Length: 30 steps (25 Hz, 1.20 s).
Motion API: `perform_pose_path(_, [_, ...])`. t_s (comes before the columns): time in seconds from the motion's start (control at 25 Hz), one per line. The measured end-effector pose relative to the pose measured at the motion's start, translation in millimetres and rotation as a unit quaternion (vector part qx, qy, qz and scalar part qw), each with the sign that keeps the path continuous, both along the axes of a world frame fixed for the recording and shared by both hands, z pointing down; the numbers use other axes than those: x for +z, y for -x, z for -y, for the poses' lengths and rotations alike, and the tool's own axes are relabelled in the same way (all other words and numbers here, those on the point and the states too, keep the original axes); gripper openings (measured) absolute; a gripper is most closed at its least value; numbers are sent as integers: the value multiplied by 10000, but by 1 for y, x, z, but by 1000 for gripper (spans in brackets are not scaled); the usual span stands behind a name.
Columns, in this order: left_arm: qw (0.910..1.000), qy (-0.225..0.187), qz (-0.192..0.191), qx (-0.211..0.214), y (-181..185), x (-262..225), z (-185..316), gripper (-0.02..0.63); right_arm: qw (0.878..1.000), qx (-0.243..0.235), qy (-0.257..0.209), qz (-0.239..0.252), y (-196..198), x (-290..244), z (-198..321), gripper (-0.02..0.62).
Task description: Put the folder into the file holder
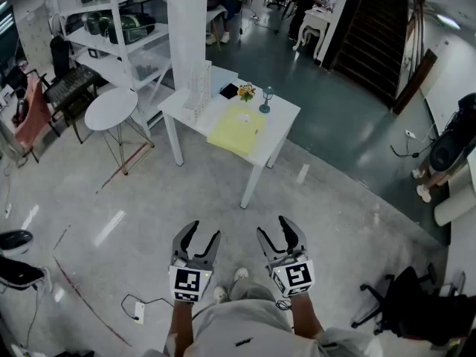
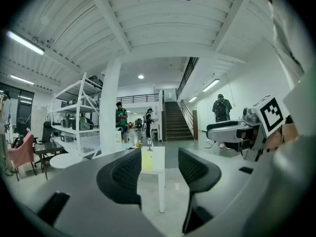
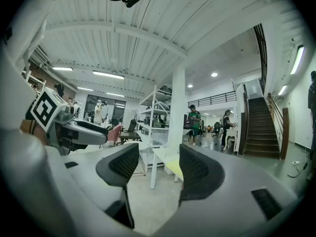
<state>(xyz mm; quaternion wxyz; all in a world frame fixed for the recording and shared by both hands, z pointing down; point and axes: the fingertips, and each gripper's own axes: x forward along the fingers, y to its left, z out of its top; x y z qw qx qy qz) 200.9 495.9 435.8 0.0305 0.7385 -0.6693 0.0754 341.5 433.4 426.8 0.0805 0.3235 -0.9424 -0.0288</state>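
Observation:
A yellow folder [image 1: 236, 129] lies flat on a white table [image 1: 279, 121] several steps ahead of me. A clear file holder [image 1: 199, 88] stands upright at the table's far left corner. My left gripper [image 1: 206, 233] and right gripper [image 1: 274, 229] hang side by side over bare floor, well short of the table. The left gripper view has its jaws [image 2: 159, 157] apart with nothing between them, and the folder [image 2: 147, 160] shows small in the gap. In the right gripper view the jaws [image 3: 158, 164] also stand apart and empty, the folder [image 3: 174, 168] far off.
On the table stand a small flower vase [image 1: 246, 91] and a dark flat object [image 1: 229, 91]. A white pillar [image 1: 187, 21], shelving [image 1: 119, 28] and a round side table [image 1: 110, 108] lie left of it. A floor cable [image 1: 137, 311] and an office chair [image 1: 405, 303] are near me.

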Motion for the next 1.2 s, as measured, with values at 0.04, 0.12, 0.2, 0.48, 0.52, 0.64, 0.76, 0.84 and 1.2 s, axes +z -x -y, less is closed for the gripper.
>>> perform_pose_path(0.04, [10000, -1, -15, -21, 0, 1, -4, 245, 10000, -18, 15, 6, 1, 1, -3, 259])
perform_pose_path(0.12, [10000, -1, -35, -68, 2, 2, -10, 244, 10000, -56, 46, 17, 4, 3, -10, 259])
perform_pose_path(0.2, [9999, 3, -41, -133, 4, 5, -15, 241, 9999, -92, 87, 10, 7, 7, -15, 261])
perform_pose_path(0.48, [9994, 7, -60, -345, 21, 11, -2, 235, 9994, -257, 249, -31, 26, 17, -4, 261])
perform_pose_path(0.52, [9994, 11, -46, -356, 24, 12, 3, 235, 9993, -261, 270, -21, 29, 18, 0, 261])
perform_pose_path(0.64, [9992, 28, 2, -404, 33, 14, 23, 235, 9990, -332, 303, -11, 39, 21, 17, 261])
perform_pose_path(0.76, [9991, 79, 52, -425, 40, 19, 47, 232, 9988, -365, 337, 31, 46, 24, 38, 261])
perform_pose_path(0.84, [9990, 95, 67, -427, 46, 21, 66, 232, 9985, -412, 348, 42, 53, 26, 56, 261])
perform_pose_path(1.2, [9987, 163, 115, -468, 53, 20, 154, 227, 9981, -423, 443, 42, 62, 24, 144, 261])
